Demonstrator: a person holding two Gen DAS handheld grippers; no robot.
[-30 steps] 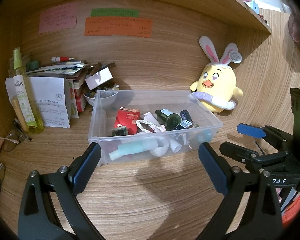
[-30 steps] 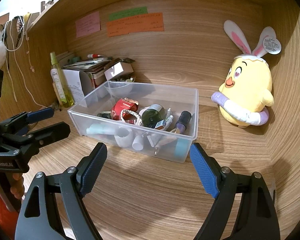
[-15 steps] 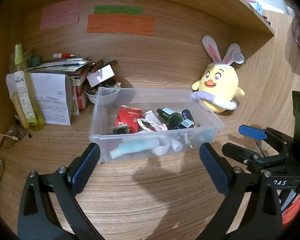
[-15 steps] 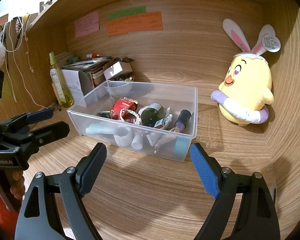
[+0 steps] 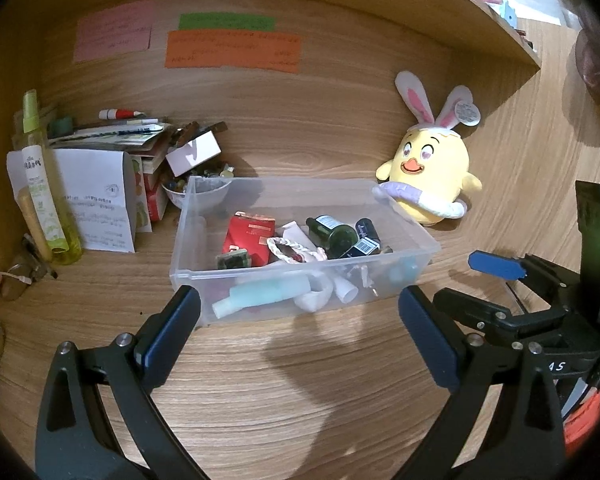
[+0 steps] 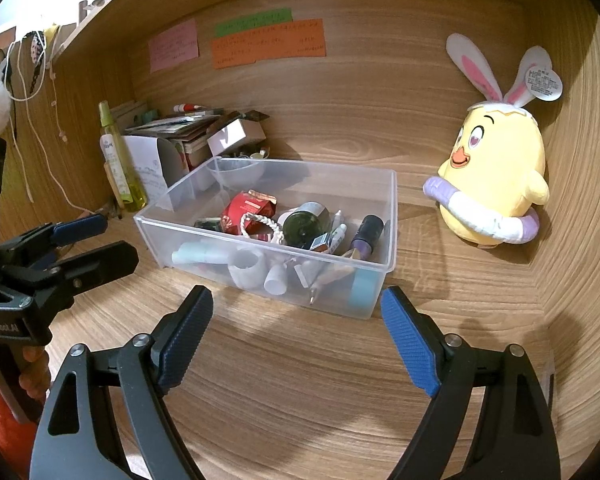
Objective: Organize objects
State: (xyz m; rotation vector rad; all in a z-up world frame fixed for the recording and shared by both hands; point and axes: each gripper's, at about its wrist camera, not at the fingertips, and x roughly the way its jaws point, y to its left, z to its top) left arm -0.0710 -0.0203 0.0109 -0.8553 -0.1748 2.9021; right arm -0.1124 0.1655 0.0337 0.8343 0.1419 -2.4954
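**Operator:** Left wrist view: my left hand-held gripper (image 5: 298,322) stands released, blue pads wide apart, nothing between them, above bare table (image 5: 300,400). Just past its tips sits the clear plastic bin (image 5: 204,280).

**Trainee:** And the other side?

**Operator:** In the right wrist view my right hand-held gripper (image 6: 296,330) is likewise released and empty, its tips just short of the bin's near wall. I see the left tool at that picture's left edge, beside the bin.

**Trainee:** What lies in the bin?

**Operator:** I make out a red packet (image 5: 249,238), a dark green bottle (image 5: 332,232), a white braided loop (image 5: 294,249), a pale teal tube (image 5: 260,295) against the near wall, and a dark purple-capped bottle (image 6: 367,232).

**Trainee:** Beyond it?

**Operator:** A yellow chick plush (image 6: 496,184) with rabbit ears stands right of the bin, apart from it. Left of the bin I see a yellow-green spray bottle (image 5: 40,184), stacked papers (image 5: 112,136), and a small bowl (image 5: 198,194) touching the bin's far corner. Coloured notes (image 5: 232,49) hang on the back wall.
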